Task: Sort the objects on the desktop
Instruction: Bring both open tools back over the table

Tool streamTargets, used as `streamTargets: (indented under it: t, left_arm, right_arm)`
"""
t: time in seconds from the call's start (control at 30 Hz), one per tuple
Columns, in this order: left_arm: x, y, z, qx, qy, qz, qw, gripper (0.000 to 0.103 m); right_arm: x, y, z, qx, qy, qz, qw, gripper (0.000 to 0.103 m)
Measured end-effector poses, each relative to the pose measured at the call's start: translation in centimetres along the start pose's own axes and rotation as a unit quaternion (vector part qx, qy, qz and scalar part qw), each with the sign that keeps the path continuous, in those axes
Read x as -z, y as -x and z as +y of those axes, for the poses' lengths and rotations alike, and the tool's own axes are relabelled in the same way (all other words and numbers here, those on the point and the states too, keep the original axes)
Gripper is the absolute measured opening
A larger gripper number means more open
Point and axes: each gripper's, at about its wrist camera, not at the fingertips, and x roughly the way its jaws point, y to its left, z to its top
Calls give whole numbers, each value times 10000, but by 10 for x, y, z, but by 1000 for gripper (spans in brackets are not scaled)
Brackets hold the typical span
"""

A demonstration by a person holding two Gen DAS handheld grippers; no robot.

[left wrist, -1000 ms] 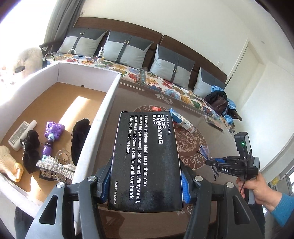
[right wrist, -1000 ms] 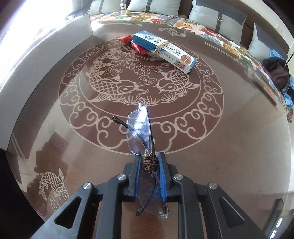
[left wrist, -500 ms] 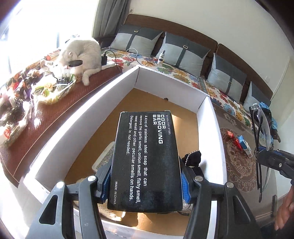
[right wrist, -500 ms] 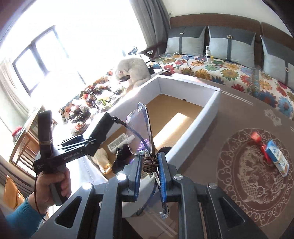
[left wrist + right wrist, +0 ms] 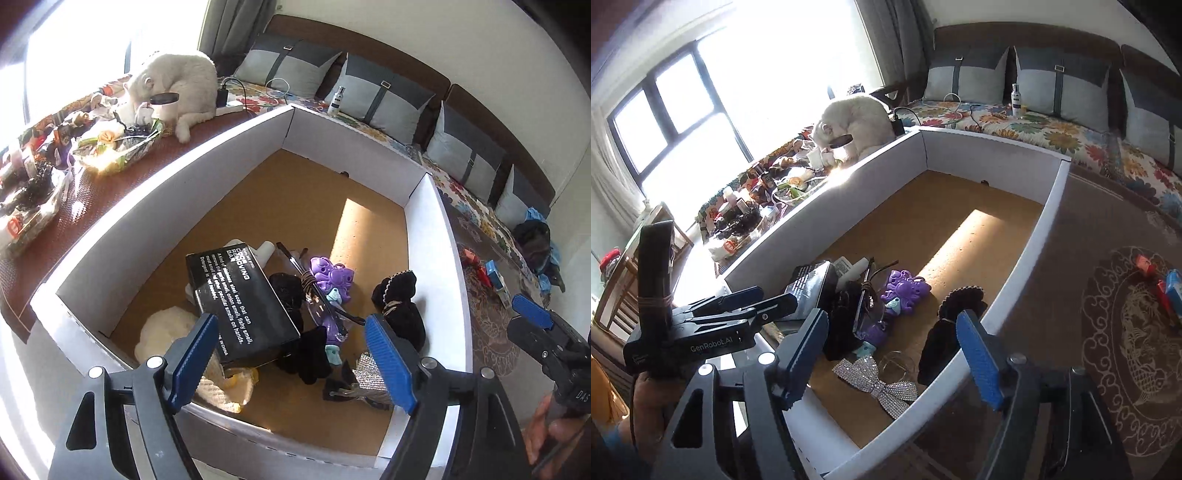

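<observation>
The white-walled box (image 5: 236,173) with its brown floor fills the centre of both wrist views; in my right wrist view the brown patterned table (image 5: 1108,295) takes the right side of the frame. A white cat (image 5: 184,85) sits in the upper left of the left view, beyond the box wall.

My left gripper (image 5: 291,354), at the lower centre of its view, stands released: its jaws have just been opening, and nothing lies between the blue pads (image 5: 388,362). The black soap box (image 5: 240,299) lies tilted inside the white-walled box, left of centre, resting on other items just above the left pad.

My right gripper (image 5: 890,358), lower centre of its view, is likewise released, its jaws just opened and empty. The glasses (image 5: 317,295) lie in the box at centre, across the purple toy (image 5: 332,277) and beside black fabric items (image 5: 399,306).

A silver bow (image 5: 875,380) lies on the box floor in the lower centre of the right view. Small red and blue packs (image 5: 1163,284) rest on the table at the right edge of that frame.
</observation>
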Motion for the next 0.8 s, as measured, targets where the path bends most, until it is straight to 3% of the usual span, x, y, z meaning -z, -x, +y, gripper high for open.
streamTargets:
  t: [0.1,0.23,0.3,0.47,0.6,0.8]
  left_arm:
    - [6,7,-40,245,-334,-70,9991,80]
    - [20,23,-107,717,-883,-138,9934,80]
    - [31,31,-143,1041,-1147,-146,9878,81]
    - [77,31,-234,1802,-1859,139,9658,97]
    - [122,-2,-278,1693,-2309,505,9568,97]
    - [157,-61,-285,1228,-2235,1074,9610,97]
  right_arm:
    - [31,30,-51,707,-51,-200,9973,94]
    - [94,53,-138,1753,-320,236,9837,94]
    - [128,66,-182,2131,-662,439,9738,94]
    - [202,110,-260,2710,-1485,615,9491,94]
    - [232,125,-282,2929,-1717,616,9386,94]
    - [243,131,-287,2881,-1847,463,9385,94]
